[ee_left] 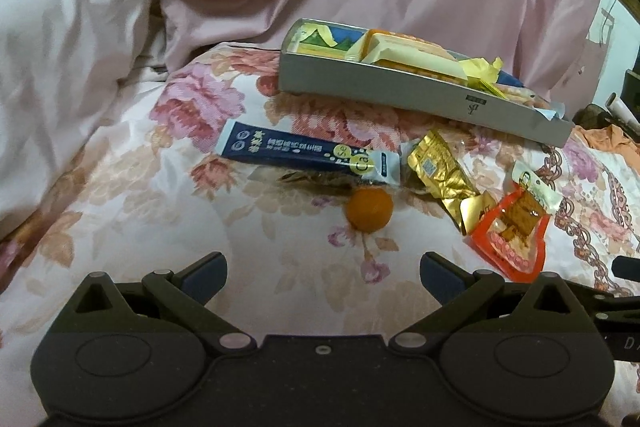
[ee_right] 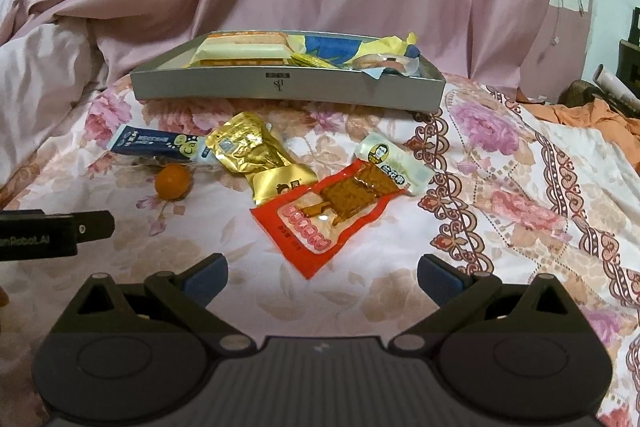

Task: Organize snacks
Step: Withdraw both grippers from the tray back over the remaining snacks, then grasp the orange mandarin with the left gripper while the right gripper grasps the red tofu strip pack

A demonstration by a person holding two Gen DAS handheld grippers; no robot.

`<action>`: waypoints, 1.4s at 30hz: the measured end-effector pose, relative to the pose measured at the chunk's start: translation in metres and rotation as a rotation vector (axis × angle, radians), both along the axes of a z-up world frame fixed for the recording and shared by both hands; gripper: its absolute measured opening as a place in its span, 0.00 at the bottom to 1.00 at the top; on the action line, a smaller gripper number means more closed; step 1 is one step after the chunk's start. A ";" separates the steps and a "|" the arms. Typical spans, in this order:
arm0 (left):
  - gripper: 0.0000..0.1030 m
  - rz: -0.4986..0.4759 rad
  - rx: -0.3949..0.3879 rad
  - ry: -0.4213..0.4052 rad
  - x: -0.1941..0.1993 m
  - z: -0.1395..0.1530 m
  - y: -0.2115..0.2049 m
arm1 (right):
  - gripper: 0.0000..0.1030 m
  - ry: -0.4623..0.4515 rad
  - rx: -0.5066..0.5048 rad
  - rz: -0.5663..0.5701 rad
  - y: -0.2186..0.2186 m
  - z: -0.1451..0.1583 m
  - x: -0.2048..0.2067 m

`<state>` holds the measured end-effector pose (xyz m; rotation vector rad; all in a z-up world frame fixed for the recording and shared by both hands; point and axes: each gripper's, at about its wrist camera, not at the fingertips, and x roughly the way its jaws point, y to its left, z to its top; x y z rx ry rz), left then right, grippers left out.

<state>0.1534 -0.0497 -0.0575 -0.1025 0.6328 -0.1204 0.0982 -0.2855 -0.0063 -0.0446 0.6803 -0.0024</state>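
Both jaws are held wide apart and empty: left gripper (ee_left: pixel 323 273), right gripper (ee_right: pixel 322 273). Loose snacks are spread on the floral bedspread (ee_right: pixel 520 195): red plastic packet (ee_right: pixel 320 215) at 12 o'clock, small orange fruit (ee_right: pixel 173 182) at 10 o'clock. Further packets are held in the grey cardboard tray (ee_right: pixel 288 87) beyond.

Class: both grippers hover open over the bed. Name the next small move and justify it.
Probably lower the right gripper onto the red snack packet: it lies loose on the bedspread directly ahead of the open jaws, outside the grey box that already holds snacks.
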 end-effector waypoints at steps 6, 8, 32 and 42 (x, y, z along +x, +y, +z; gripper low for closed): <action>0.99 -0.007 -0.018 0.000 0.023 -0.003 -0.002 | 1.00 0.024 0.030 -0.004 -0.006 -0.005 0.021; 0.99 -0.016 -0.025 0.000 0.031 -0.004 -0.004 | 1.00 0.030 0.033 -0.014 -0.009 -0.008 0.028; 0.83 -0.175 0.019 -0.013 0.082 -0.027 -0.037 | 1.00 0.026 0.315 -0.236 -0.055 -0.028 0.120; 0.56 -0.165 0.002 -0.028 0.080 -0.026 -0.032 | 0.81 0.030 0.233 -0.278 -0.041 -0.039 0.138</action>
